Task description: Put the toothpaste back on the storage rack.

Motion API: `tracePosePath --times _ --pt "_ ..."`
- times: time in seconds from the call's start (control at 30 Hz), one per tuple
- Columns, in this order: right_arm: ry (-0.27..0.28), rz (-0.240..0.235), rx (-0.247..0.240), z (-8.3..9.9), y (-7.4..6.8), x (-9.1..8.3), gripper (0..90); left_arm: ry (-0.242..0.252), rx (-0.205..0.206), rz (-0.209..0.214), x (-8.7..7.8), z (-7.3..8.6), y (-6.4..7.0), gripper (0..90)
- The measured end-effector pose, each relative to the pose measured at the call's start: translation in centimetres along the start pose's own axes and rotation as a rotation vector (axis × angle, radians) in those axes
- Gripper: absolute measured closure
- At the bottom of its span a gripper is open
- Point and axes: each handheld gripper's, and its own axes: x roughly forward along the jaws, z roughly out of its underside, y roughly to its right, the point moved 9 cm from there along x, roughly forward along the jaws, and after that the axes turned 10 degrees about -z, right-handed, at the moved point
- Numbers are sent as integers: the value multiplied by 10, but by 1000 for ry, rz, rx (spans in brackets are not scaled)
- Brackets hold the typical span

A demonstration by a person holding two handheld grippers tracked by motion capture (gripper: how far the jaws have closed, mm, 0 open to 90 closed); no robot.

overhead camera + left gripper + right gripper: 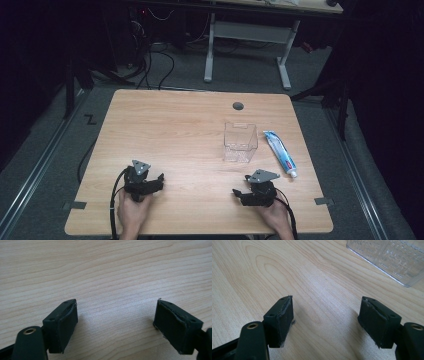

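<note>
Currently at rest near the desk's (165, 125) front edge: left gripper (159, 180) toward the front-left corner, right gripper (236, 193) right of centre, each held in a hand coming in from the front edge. Left fingers (62, 325) spread wide, nothing between them, bare wood grain underneath. Right fingers (280, 320) likewise released, gap empty, tips low over the wood. Clear plastic box (240, 142) upright, open side up, on the desk's right half, farther from the front edge than the right gripper and well apart from its fingers; in the right gripper view, box corner (392, 257) seen ahead and to the right of the finger gap, not touching either finger. Toothpaste tube (280, 152) flat just beside the box, toward the desk's right edge, cap end pointing to the front edge. Left gripper well apart from both box and tube.
</note>
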Motion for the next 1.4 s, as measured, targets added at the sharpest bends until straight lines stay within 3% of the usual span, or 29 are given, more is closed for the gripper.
tracePosePath --times 0.67,0.77,0.93,1.4 --pt "2 24 22 2 1 -2 289 0 4 5 -1 0 0 193" --pt "-11 29 32 3 2 -6 359 1 4 5 -1 0 0 193" --pt "-9 63 55 6 8 -11 399 0 4 5 -1 0 0 193" --pt "43 83 70 7 14 -33 394 0 4 5 -1 0 0 193"
